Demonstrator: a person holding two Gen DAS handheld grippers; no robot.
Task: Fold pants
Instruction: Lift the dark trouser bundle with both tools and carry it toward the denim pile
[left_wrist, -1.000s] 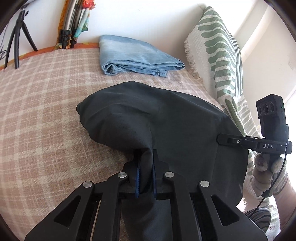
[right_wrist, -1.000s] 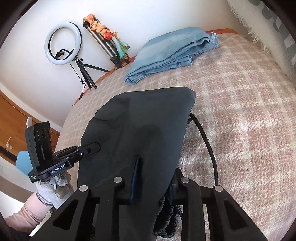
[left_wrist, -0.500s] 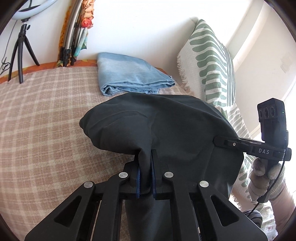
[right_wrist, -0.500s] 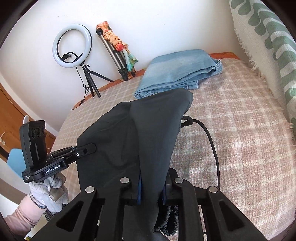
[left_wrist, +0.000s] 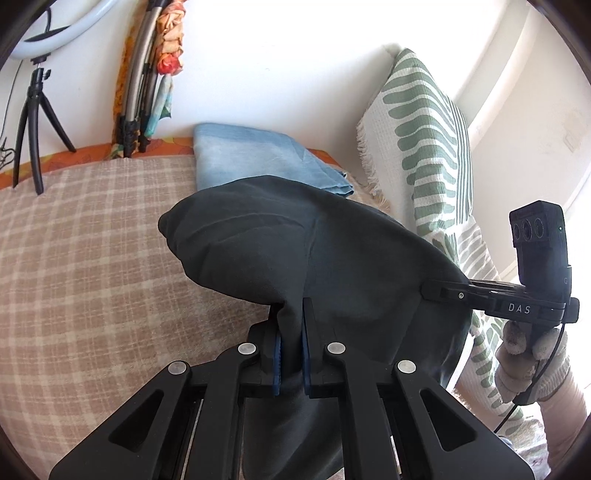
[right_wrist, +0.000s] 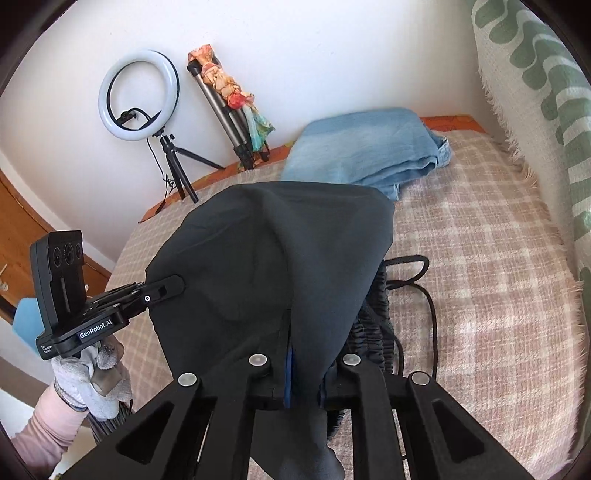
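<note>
The black pants hang bunched between my two grippers above the plaid bed cover. My left gripper is shut on one edge of the fabric, which drapes down past its fingers. My right gripper is shut on the other edge of the black pants, and the elastic waistband shows beside it. The right gripper also shows at the right of the left wrist view, and the left gripper at the left of the right wrist view.
Folded light blue jeans lie at the far end of the bed cover. A green-patterned pillow stands on the right. A ring light and a tripod stand against the wall. A black cable lies on the bed.
Both grippers have lifted the black pants higher off the bed and tilted up toward the wall. The right gripper's fingers have closed tighter on the fabric.
</note>
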